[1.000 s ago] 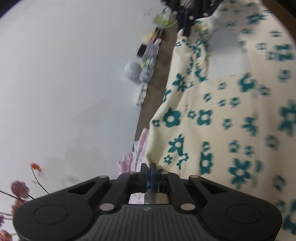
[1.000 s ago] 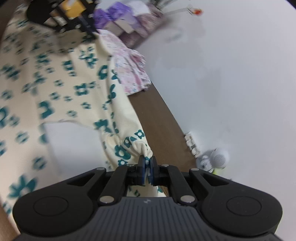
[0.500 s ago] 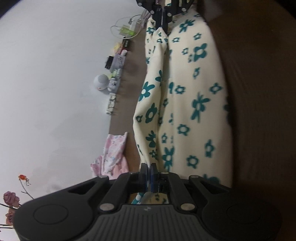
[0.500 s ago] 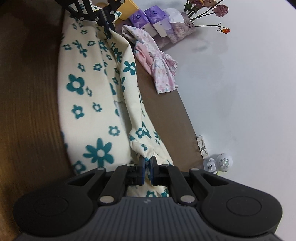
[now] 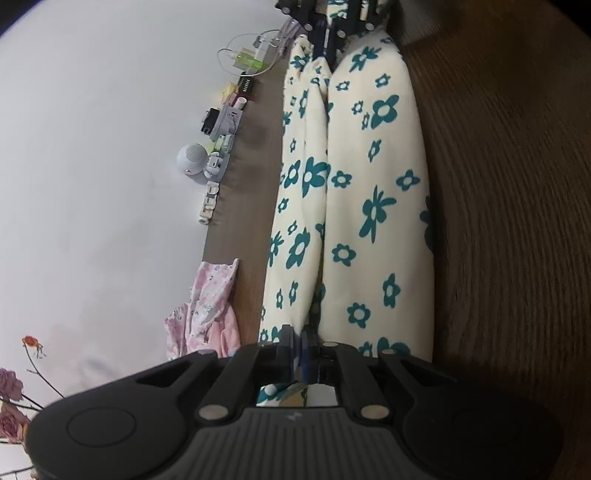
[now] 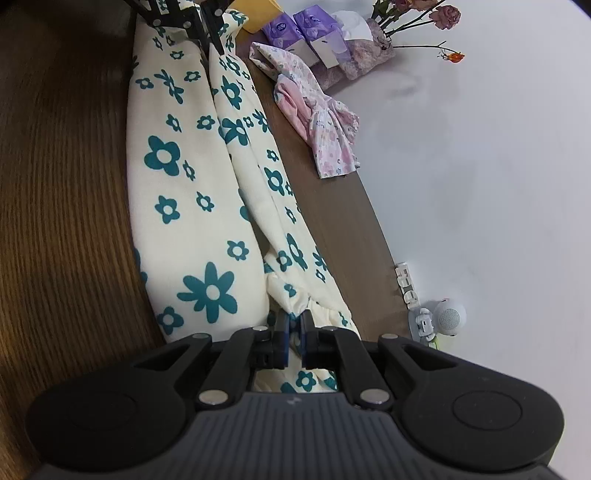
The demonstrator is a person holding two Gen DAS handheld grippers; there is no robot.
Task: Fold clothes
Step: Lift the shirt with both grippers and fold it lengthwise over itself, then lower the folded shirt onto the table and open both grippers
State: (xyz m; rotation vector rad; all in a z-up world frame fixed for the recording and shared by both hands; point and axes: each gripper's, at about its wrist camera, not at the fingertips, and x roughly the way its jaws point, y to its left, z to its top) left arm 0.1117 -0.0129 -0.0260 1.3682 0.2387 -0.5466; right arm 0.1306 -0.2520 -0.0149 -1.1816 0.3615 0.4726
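The bench (image 5: 498, 184) carries the garment (image 5: 369, 206), folded lengthwise and stretched between both grippers. The left gripper (image 5: 297, 350) pinches one end; its fingers are opening slightly. The right gripper (image 6: 293, 332) fingers clamp the gathered other end.

The cream cloth with teal flowers (image 5: 373, 206) passes under the black body of the left gripper (image 5: 298, 350), so its near end is mostly hidden; whether the closed fingers (image 5: 286, 347) pinch it cannot be told. The right gripper (image 6: 294, 334) likewise covers the gathered near end. The opposite gripper is cut off by each picture's top edge. Small items along the brown wooden bench's (image 5: 509, 221) far edge by the wall are too small to identify. The dried roses (image 6: 436, 14) are cropped.
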